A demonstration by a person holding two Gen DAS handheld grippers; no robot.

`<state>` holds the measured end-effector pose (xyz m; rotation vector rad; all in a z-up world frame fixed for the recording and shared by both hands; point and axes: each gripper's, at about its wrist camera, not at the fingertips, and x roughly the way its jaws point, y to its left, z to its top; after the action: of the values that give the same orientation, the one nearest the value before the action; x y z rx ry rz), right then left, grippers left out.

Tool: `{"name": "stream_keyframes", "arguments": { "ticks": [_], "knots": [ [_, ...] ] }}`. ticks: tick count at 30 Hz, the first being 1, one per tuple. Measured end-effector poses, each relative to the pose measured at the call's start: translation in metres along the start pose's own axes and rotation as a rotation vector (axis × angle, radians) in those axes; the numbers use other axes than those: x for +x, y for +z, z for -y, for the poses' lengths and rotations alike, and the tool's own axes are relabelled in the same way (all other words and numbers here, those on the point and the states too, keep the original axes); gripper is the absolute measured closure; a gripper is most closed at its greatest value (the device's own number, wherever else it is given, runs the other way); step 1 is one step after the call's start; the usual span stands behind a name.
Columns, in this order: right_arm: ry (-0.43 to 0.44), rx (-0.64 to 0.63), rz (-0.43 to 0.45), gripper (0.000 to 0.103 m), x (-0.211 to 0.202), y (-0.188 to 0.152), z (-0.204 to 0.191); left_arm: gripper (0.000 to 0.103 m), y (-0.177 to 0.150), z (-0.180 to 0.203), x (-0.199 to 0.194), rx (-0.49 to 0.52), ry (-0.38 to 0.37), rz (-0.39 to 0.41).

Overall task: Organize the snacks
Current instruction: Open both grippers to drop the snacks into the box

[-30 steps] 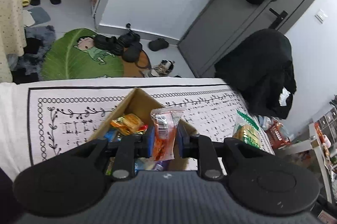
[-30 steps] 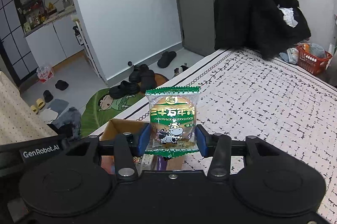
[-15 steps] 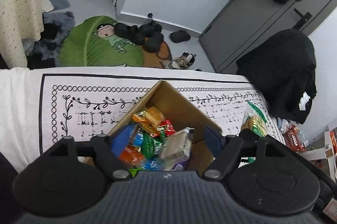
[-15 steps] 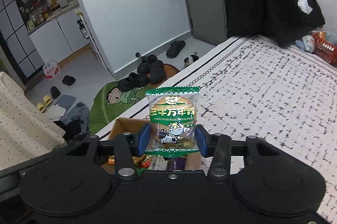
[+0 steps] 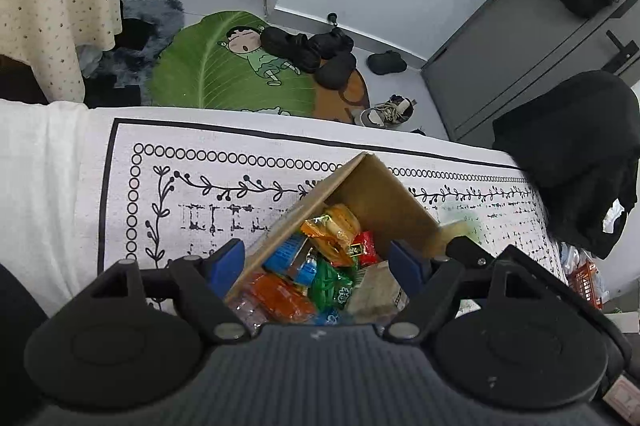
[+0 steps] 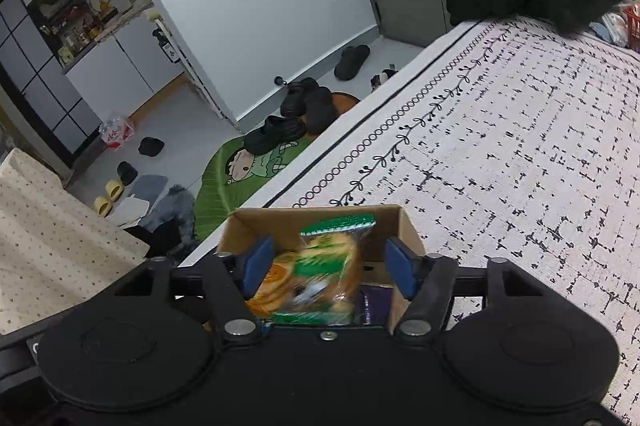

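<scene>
An open cardboard box (image 5: pixel 380 193) stands on the patterned tablecloth (image 5: pixel 240 209), holding several snack packets, with an orange packet (image 5: pixel 332 232) on top. My left gripper (image 5: pixel 316 268) hangs open just above the box with nothing between its blue pads. In the right wrist view, my right gripper (image 6: pixel 329 266) is over the same box (image 6: pixel 312 214). Its jaws are opening. A green biscuit packet (image 6: pixel 328 258) sits blurred between the pads, free of both, dropping toward the box.
The table's far edge (image 5: pixel 280 125) runs just behind the box. Beyond it lie a green leaf mat (image 5: pixel 208 69) and black shoes (image 5: pixel 296 45). A black jacket (image 5: pixel 572 153) hangs at the table's right end. Bare cloth (image 6: pixel 520 145) stretches right of the box.
My left gripper opened and its orange-red packet fell into the box. My right gripper opened and the green packet slipped down. Both grippers sank closer to the box.
</scene>
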<state>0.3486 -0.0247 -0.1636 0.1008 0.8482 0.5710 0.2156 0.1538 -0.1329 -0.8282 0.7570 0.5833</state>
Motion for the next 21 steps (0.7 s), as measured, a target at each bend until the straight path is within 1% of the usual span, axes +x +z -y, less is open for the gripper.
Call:
{"name": "stream_keyframes", "arguments": {
  "ticks": [8, 11, 14, 18, 21],
  "knots": [
    [-0.008, 0.032, 0.001, 0.040, -0.008, -0.002, 0.018, 0.025, -0.007, 0.010, 0.008, 0.039, -0.011, -0.028],
    [-0.013, 0.042, 0.007, 0.040, -0.016, -0.003, 0.026, 0.023, -0.009, 0.015, 0.011, 0.061, -0.016, -0.034],
    [-0.026, 0.051, 0.014, 0.034, -0.026, -0.004, 0.034, 0.018, -0.013, 0.019, 0.014, 0.091, -0.013, -0.030],
    [-0.045, 0.065, 0.024, 0.031, -0.042, -0.008, 0.044, 0.015, -0.017, 0.025, 0.017, 0.128, -0.015, -0.044],
    [-0.051, 0.066, 0.030, 0.025, -0.054, -0.010, 0.049, 0.012, -0.022, 0.032, 0.014, 0.169, -0.024, -0.050]
  ]
}}
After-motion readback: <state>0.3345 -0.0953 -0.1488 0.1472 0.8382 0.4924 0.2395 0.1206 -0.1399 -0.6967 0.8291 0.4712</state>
